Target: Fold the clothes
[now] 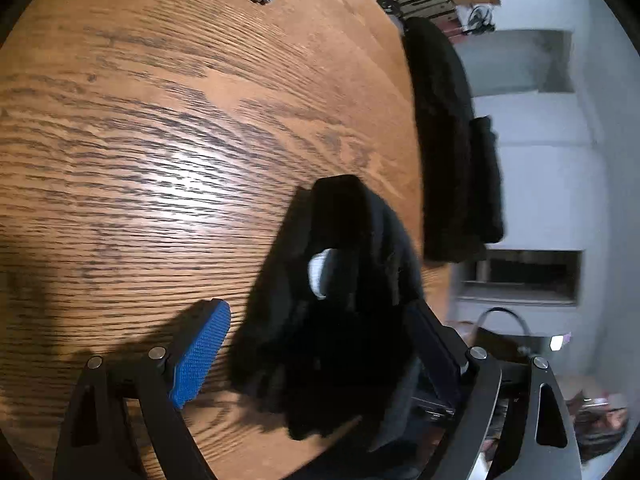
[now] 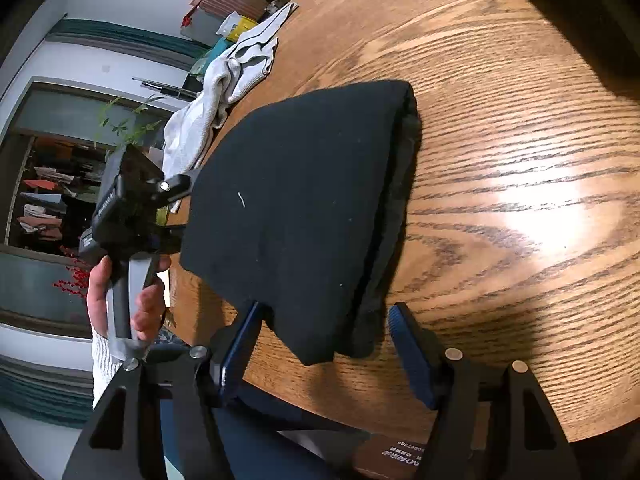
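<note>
The left gripper stood spread, unclamped, around a bunched black garment, while the right gripper held nothing, the folded black cloth's near corner loose between its fingers; judged next: one more fold.

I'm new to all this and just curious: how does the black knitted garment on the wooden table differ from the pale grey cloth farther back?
The black knitted garment is dark and folded into a flat, neat block; the pale grey cloth is light and lies crumpled, unfolded. The black one sits between the right gripper's open fingers, while the grey one lies apart, at the table's far edge. Both rest on the round wooden table.
</note>
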`<state>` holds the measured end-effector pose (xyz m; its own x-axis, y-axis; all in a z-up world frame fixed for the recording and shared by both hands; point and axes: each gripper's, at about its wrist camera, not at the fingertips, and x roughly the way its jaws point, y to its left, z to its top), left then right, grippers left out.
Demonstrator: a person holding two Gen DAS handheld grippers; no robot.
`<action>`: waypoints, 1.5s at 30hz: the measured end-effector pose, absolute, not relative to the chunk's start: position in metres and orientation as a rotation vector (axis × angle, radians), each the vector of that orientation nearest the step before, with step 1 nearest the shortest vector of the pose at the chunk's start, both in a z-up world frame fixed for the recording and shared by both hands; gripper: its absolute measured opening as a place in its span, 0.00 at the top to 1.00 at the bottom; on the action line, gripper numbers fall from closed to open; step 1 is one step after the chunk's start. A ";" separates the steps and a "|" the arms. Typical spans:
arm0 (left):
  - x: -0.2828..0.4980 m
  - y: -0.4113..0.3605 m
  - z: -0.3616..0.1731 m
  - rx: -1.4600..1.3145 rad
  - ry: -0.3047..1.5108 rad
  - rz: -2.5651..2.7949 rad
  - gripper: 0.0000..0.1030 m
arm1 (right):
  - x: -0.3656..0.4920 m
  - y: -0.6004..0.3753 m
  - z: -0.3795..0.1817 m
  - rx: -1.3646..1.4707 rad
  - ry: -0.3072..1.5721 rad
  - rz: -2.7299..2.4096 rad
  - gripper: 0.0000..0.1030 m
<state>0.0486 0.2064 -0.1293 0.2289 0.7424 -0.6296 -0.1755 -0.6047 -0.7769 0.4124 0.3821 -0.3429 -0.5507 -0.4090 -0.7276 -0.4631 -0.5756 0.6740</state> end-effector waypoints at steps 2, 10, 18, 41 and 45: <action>0.050 0.211 -0.128 -1.694 -0.555 1.433 0.13 | 0.413 0.384 -0.344 -1.473 1.437 2.324 0.31; 0.065 0.232 -0.119 -1.636 -0.406 1.471 0.13 | 0.414 0.383 -0.352 -1.509 1.442 2.299 0.28; 0.064 0.232 -0.137 -1.750 -0.380 1.490 0.46 | 0.408 0.385 -0.351 -1.500 1.420 2.278 0.28; 0.104 0.231 -0.137 -1.749 -0.413 1.501 0.22 | 0.401 0.412 -0.372 -1.346 1.679 2.246 0.57; 0.120 0.242 -0.143 -1.798 -0.325 1.468 0.62 | 0.391 0.409 -0.359 -1.372 1.530 2.273 0.69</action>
